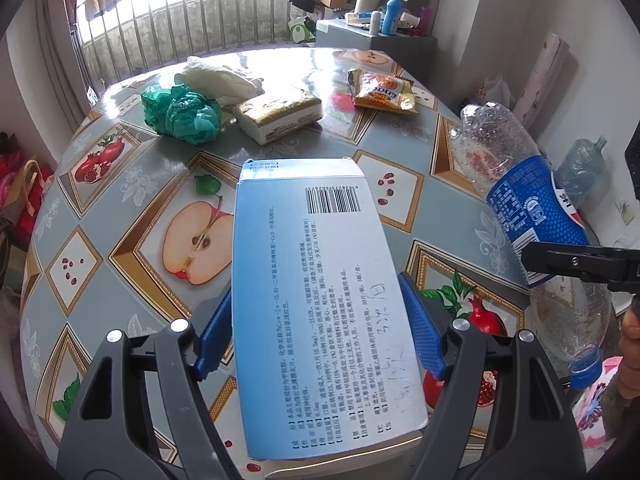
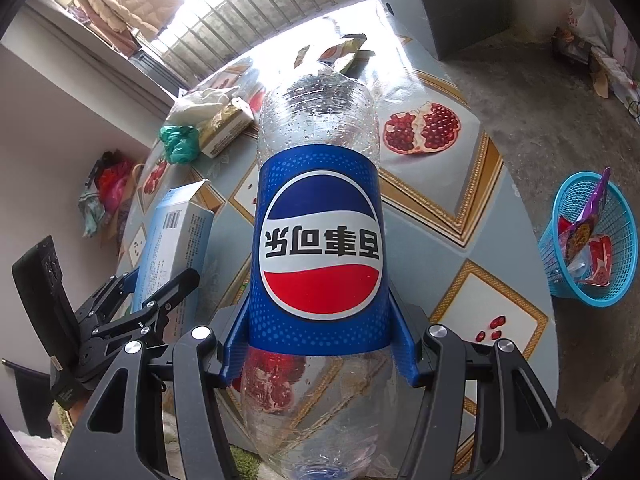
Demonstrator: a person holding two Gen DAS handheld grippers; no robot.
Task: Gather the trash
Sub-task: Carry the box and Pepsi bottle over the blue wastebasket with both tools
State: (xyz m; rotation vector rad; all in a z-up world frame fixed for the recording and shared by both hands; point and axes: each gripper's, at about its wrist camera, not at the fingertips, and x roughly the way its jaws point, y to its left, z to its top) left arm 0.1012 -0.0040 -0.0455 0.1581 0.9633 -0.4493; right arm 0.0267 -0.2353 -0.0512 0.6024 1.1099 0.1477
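Observation:
My left gripper (image 1: pixel 320 328) is shut on a white and blue medicine box (image 1: pixel 320 300), its blue pads pressing both long sides above the table. My right gripper (image 2: pixel 320 344) is shut on an empty clear cola bottle (image 2: pixel 320 240) with a blue label, held cap toward the camera. The bottle (image 1: pixel 532 216) also shows at the right of the left wrist view, and the box (image 2: pixel 172 236) at the left of the right wrist view. On the table lie a green plastic bag (image 1: pixel 184 114), a crumpled white cloth (image 1: pixel 220 78), a tissue pack (image 1: pixel 280 116) and an orange snack wrapper (image 1: pixel 382 92).
The round table (image 1: pixel 120 184) wears a fruit-print cover. A blue mesh basket (image 2: pixel 588 240) holding wrappers stands on the floor to the right. A window railing (image 1: pixel 180 24) runs behind, a grey cabinet (image 1: pixel 380 38) with bottles stands at the back, and bags (image 1: pixel 16 196) lie at the left.

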